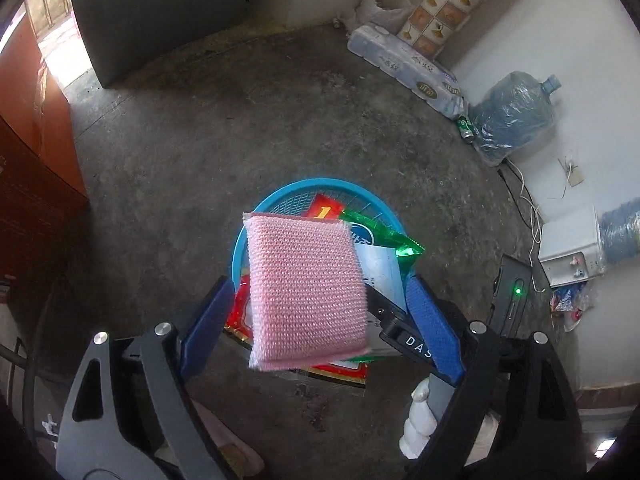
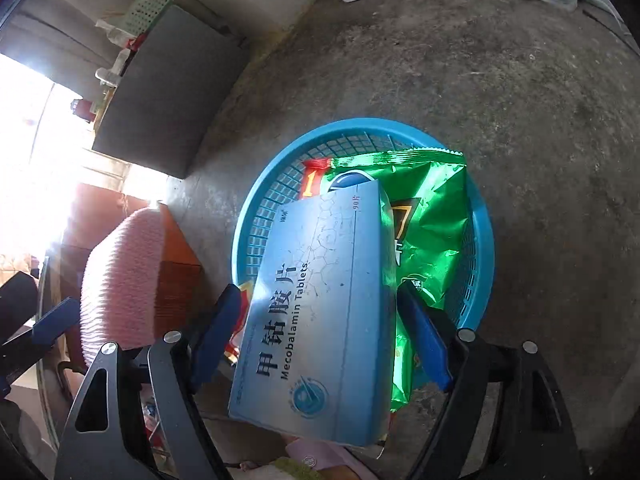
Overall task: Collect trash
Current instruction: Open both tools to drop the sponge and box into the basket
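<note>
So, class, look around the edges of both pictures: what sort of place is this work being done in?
Probably a plain household room or storeroom: a bare concrete floor, a wrapped multipack of toilet rolls by the wall, and a bagged water jug next to it.

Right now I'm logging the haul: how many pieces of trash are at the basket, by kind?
Sponge: 1
Tablet box: 1
Green wrapper: 1
Red wrapper: 1
Total: 4, over or in the blue basket.
</note>
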Action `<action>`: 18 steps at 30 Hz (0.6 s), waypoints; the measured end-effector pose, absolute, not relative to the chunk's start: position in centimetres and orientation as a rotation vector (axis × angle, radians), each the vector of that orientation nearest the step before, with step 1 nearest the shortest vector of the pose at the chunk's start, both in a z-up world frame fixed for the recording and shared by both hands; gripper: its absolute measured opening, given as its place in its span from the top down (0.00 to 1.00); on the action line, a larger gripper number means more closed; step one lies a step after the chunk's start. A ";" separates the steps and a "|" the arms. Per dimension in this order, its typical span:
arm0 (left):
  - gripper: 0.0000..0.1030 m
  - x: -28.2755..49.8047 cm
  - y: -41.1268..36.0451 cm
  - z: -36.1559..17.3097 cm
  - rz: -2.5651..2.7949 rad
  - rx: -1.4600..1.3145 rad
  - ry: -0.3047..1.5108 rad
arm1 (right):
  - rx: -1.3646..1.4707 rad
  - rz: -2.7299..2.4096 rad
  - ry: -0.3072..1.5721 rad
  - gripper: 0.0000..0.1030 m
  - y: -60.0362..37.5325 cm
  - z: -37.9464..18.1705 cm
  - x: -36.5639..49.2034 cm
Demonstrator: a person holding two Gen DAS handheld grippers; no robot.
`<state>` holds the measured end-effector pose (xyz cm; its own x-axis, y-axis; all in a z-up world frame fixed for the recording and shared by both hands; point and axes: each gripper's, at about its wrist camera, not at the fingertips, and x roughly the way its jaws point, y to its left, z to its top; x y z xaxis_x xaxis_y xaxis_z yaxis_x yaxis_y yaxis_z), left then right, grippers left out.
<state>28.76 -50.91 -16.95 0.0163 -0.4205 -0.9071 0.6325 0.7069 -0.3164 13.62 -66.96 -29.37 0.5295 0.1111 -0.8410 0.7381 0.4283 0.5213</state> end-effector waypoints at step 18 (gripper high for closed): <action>0.12 21.4 -37.2 0.1 -0.950 -0.016 0.974 | 0.385 -0.529 0.429 0.06 -52.2 -4.7 2.6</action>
<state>21.45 -37.24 0.11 0.2091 -0.6893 -0.6936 0.6761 0.6143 -0.4067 2.57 -52.16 -4.68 0.7798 -0.3979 -0.4833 0.5548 0.7970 0.2389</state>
